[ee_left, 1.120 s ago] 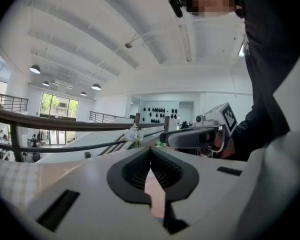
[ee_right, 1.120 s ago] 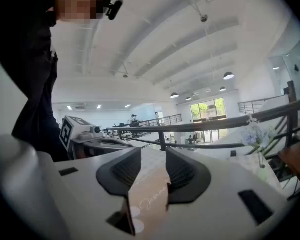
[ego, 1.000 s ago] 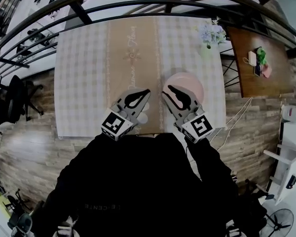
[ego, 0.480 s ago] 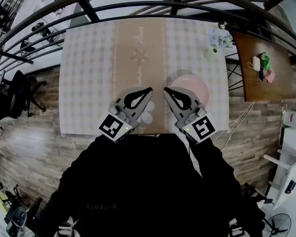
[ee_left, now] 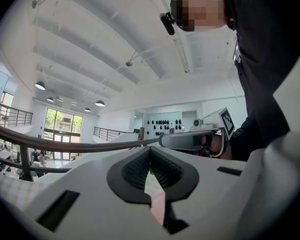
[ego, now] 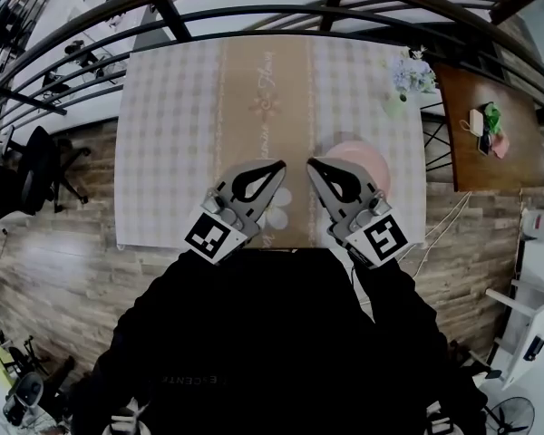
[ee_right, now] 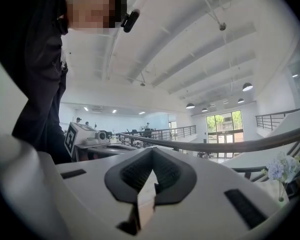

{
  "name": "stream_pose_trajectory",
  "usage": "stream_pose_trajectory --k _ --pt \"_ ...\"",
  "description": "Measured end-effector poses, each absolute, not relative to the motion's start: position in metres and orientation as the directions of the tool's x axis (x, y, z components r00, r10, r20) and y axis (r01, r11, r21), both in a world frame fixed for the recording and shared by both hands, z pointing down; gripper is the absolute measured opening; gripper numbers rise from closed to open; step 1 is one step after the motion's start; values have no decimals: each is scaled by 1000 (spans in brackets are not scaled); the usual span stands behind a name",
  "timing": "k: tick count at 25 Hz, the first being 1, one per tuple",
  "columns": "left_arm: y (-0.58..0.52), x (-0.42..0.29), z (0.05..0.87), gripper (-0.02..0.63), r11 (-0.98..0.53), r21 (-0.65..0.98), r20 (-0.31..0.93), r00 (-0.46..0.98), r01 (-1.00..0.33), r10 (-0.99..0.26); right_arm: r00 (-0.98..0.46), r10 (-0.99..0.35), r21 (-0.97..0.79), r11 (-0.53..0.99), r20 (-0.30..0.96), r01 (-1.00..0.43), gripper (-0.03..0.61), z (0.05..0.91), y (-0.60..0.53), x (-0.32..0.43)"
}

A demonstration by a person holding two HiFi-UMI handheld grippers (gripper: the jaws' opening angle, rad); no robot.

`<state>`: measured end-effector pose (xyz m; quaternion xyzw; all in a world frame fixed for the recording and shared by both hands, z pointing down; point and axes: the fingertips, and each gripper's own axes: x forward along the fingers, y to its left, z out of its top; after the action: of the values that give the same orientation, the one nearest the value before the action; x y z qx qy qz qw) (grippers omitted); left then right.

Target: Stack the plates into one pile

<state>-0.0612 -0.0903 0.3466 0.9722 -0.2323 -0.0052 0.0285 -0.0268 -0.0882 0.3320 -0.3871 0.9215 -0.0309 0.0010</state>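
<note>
Pink plate (ego: pixel 370 157) lying on the checked surface (ego: pixel 163 143), both my grippers empty.
From my head view, the plate sits right of the beige runner (ego: pixel 263 80), partly behind my right gripper (ego: pixel 314 162). My left gripper (ego: pixel 279 164) hangs just beside the right one, over the runner. Each gripper has its jaws pressed together on nothing, tips meeting. A vase of flowers (ego: pixel 408 75) stands at the surface's far right corner.

A table (ego: pixel 163 152) in checked cloth stands on a wood-plank floor (ego: pixel 54 270), behind it a curved railing (ee_left: pixel 65 145). A brown side table (ego: pixel 462 152) sits at the right and an office chair (ego: pixel 27 181) at the left. Under the white beamed ceiling (ee_left: pixel 115 44) hang round pendant lamps (ee_left: pixel 40 85), beyond them what look like tall windows (ee_left: pixel 62 133).
</note>
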Motion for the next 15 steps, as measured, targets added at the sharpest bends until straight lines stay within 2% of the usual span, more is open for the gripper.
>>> stream_pose_trajectory --k 15 --pt "-88 -67 344 14 -889 75 -1 892 -451 -452 -706 -707 -85 702 30 -707 -3 336 -88 -35"
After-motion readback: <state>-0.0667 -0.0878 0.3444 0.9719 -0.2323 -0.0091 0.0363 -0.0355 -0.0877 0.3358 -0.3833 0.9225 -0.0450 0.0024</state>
